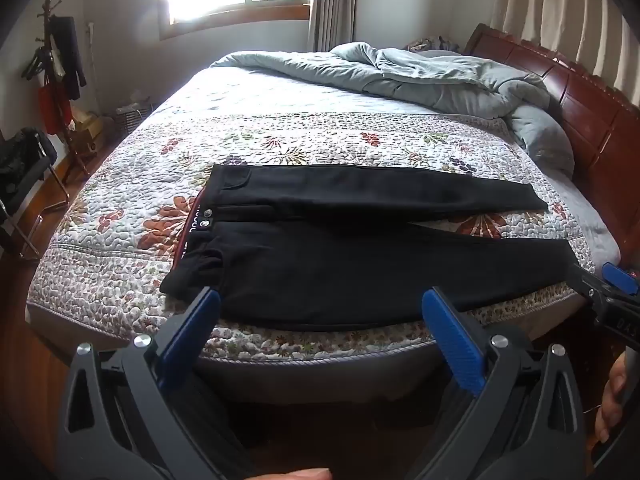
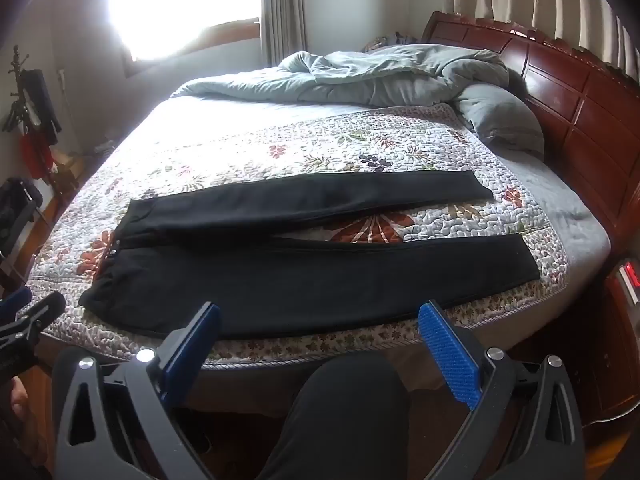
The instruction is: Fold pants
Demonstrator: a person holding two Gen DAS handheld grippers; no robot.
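Black pants (image 1: 320, 268) lie flat on the floral quilt (image 1: 280, 140), waistband to the left, both legs spread apart and running right. They show the same way in the right wrist view (image 2: 304, 276). My left gripper (image 1: 320, 300) is open and empty, hovering at the near bed edge just short of the near leg. My right gripper (image 2: 320, 316) is open and empty, also at the near edge before the near leg. The right gripper shows at the right edge of the left wrist view (image 1: 608, 284), near the hem of the near leg.
A rumpled grey duvet (image 1: 400, 72) and pillow (image 1: 544, 140) lie at the far side by the red wooden headboard (image 1: 580, 100). A coat stand (image 1: 60, 60) and chair (image 1: 24, 176) stand left of the bed. My leg (image 2: 340, 420) is below the right gripper.
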